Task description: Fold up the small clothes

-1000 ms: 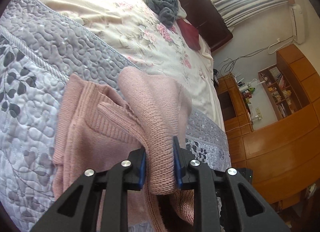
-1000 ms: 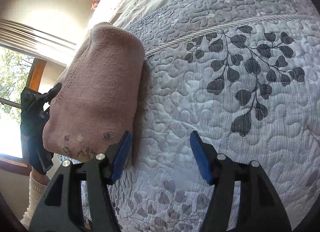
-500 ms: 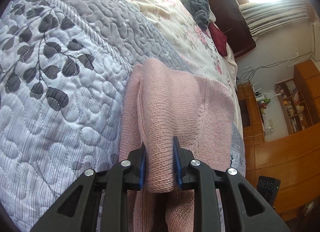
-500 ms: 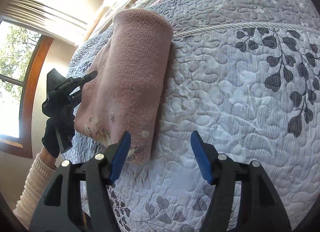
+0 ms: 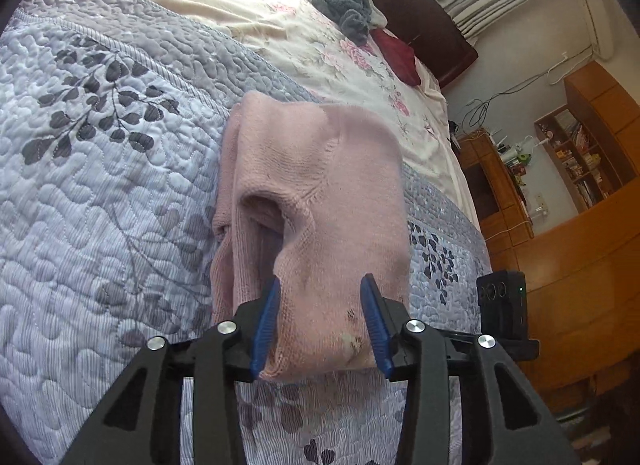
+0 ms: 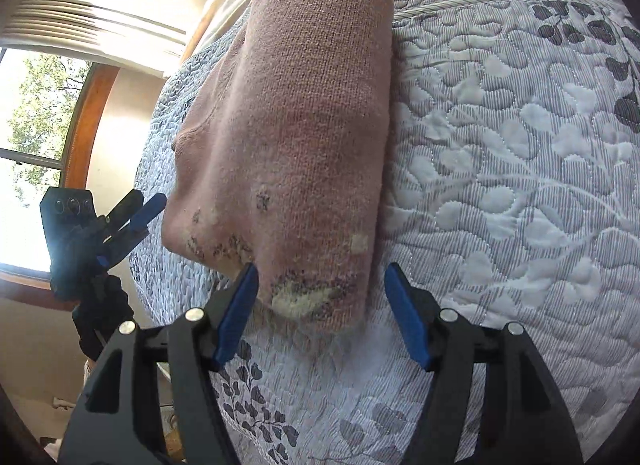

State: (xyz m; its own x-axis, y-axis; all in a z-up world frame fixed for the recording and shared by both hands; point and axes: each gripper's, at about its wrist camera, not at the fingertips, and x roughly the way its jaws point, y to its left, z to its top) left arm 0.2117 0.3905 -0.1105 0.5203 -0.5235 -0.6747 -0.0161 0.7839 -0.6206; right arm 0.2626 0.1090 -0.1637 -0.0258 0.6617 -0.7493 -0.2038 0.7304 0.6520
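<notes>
Knitwear, a pink sweater (image 5: 320, 193) folded into a thick pad, lies on the grey leaf-quilted bedspread (image 5: 100, 169). The left gripper (image 5: 320, 325) stands parted, its blue pads flanking the near hem at 6 o'clock without pinching it. The right gripper (image 6: 320, 305) is spread wide around the opposite end. Only the left view shows crumpled grey clothes (image 5: 344, 5) at 12 o'clock; only the right shows a window (image 6: 28, 137) at 9. Dark and pale specks mark the hem.

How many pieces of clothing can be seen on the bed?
3 at least: the pink sweater folded on the grey quilt, and a grey garment and a dark red garment near the headboard. The grey heap may hide more.
</notes>
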